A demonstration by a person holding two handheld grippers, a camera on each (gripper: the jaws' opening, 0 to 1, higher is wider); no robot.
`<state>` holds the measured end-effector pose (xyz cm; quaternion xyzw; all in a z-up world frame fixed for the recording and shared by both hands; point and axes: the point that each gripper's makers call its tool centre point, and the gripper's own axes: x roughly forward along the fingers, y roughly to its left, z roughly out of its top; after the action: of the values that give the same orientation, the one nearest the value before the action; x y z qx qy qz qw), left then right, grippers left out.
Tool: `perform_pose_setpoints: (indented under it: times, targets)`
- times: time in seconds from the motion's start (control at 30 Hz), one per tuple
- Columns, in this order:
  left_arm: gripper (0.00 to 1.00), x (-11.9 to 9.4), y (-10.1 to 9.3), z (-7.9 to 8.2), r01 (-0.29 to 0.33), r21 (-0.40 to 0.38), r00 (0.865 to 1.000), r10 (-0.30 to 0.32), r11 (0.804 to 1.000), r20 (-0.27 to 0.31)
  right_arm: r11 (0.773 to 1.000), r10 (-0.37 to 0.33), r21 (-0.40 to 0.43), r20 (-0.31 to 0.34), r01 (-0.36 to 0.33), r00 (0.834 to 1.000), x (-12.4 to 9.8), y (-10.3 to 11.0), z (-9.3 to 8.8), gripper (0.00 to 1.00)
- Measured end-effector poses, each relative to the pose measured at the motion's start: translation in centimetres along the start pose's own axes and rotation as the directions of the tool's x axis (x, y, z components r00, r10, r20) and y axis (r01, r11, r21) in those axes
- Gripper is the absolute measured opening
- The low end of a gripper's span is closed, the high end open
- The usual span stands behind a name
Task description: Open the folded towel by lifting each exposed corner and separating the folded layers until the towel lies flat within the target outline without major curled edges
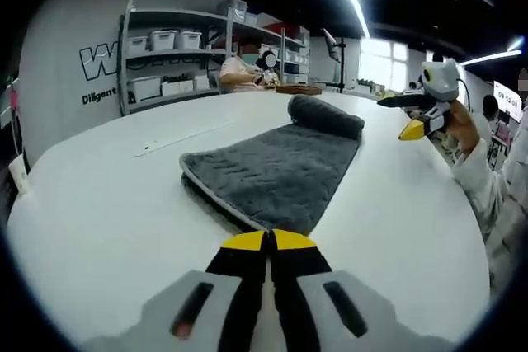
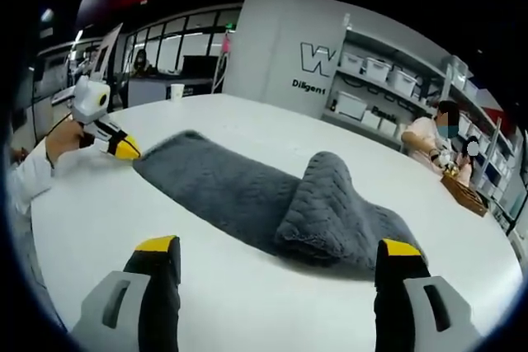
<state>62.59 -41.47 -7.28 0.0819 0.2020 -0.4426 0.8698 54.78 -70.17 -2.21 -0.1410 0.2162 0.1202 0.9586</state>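
- The towel [image 1: 276,172] is grey and lies on a big white table [image 1: 107,204]. It is long and narrow, and it is not fully open.
- In the left gripper view the near end of the towel shows two layers, one on top of the other, with a pale edge along the fold. The far end is rolled or folded back into a thick bump.
- In the right gripper view the same bump [image 2: 330,204] is near the camera, between the two jaws, and the flat part of the towel [image 2: 206,179] goes away toward the other gripper.
- The left gripper [image 1: 268,241] has its yellow tips pressed together. They are just at the near end of the towel; I think they do not hold any cloth, but the tips cover that spot, so it is not sure.
- In the right gripper view the left gripper [image 2: 124,150] sits at the far end of the towel, with a hand [image 2: 62,142] and a white sleeve behind it.
- The right gripper [image 2: 280,245] has its jaws wide apart, and nothing is between them. It is above the table, just before the rolled end.
- In the left gripper view the right gripper [image 1: 417,117] is in the air over the far right side of the table, apart from the towel.
- Behind the table there are shelves [image 1: 165,63] with white boxes, and a person [image 1: 243,72] sits there.
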Motion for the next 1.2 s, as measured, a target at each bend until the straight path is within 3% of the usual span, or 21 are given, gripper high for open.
perform_pose_setpoints:
  times: [0.33, 0.57, 0.67, 0.73, 0.8, 0.97, 1.1, 1.17, 1.2]
  targets:
    - [0.00, 0.0, -0.3, 0.1, 0.020, -0.024, 1.000, -0.020, 1.000, 0.000, 1.000, -0.007, 0.000, -0.001, 0.007, 1.000, -0.2, -0.1, -0.1, 0.98]
    - [0.00, -0.7, 0.2, -0.8, -0.001, -0.034, 0.999, 0.000, 0.999, -0.037, 1.000, -0.010, 0.001, -0.006, 0.010, 1.000, -0.4, -0.2, -0.3, 0.98]
    - [0.00, -0.8, 0.3, -1.2, 0.006, -0.072, 0.999, -0.009, 0.997, -0.044, 1.000, -0.011, 0.003, -0.009, 0.011, 1.000, -0.4, -0.2, -0.4, 0.98]
    - [0.00, -0.7, -0.2, -0.9, 0.030, -0.091, 0.999, -0.032, 0.995, -0.021, 1.000, -0.012, 0.003, -0.008, 0.012, 1.000, -0.5, -0.2, -0.4, 0.98]
    - [0.00, -0.6, 0.0, -0.1, 0.019, -0.094, 1.000, -0.017, 0.995, 0.019, 1.000, -0.013, 0.004, -0.008, 0.013, 1.000, -0.5, -0.3, -0.5, 0.98]
    - [0.00, -0.5, 0.1, -1.1, 0.022, -0.090, 0.999, -0.025, 0.996, -0.031, 1.000, -0.011, 0.004, -0.012, 0.011, 1.000, -0.6, -0.3, -0.7, 0.98]
    - [0.00, -0.8, -0.1, -0.9, 0.034, -0.102, 0.999, -0.037, 0.994, -0.022, 1.000, -0.012, 0.007, -0.016, 0.012, 1.000, -0.7, -0.4, -0.9, 0.98]
    - [0.05, -1.2, 0.0, -0.6, 0.031, -0.098, 0.999, -0.032, 0.995, -0.009, 1.000, -0.012, 0.006, -0.018, 0.012, 1.000, -0.7, -0.4, -1.0, 0.98]
    - [0.13, -1.5, 0.2, -0.2, 0.021, -0.092, 1.000, -0.020, 0.996, 0.005, 1.000, -0.012, 0.006, -0.018, 0.012, 1.000, -0.8, -0.4, -1.1, 0.98]
